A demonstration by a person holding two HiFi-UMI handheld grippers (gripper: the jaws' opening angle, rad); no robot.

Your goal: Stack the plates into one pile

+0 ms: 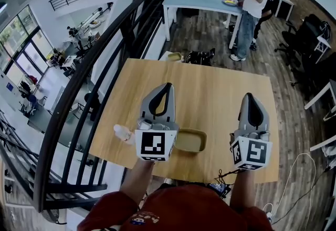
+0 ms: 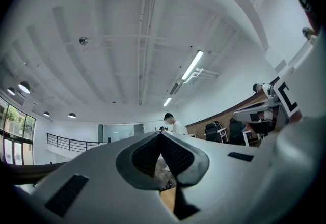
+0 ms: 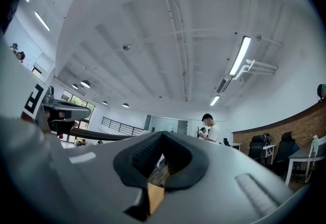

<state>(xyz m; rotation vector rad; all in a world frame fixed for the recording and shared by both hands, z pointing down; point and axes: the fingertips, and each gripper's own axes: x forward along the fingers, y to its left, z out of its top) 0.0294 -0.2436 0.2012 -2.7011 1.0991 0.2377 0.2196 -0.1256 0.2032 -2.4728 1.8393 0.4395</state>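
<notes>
I hold both grippers just above the near edge of the wooden table (image 1: 210, 83), noses tipped a little upward. My left gripper (image 1: 167, 86) is clenched with nothing between its jaws, and so is my right gripper (image 1: 249, 96). An olive-green plate (image 1: 193, 140) lies on the table between them, its left part hidden behind my left gripper, so I cannot tell whether it is one plate or a pile. This fits plates waiting to be gathered, with others out of sight, or a finished pile with my grippers drawn clear. If a plate is left to fetch, the jaws must spread and dip to its rim.

Only the head view shows the plate and a small white thing (image 1: 122, 132) at the table's left edge. The gripper views show closed tips, ceiling and a standing person (image 3: 209, 127)
</notes>
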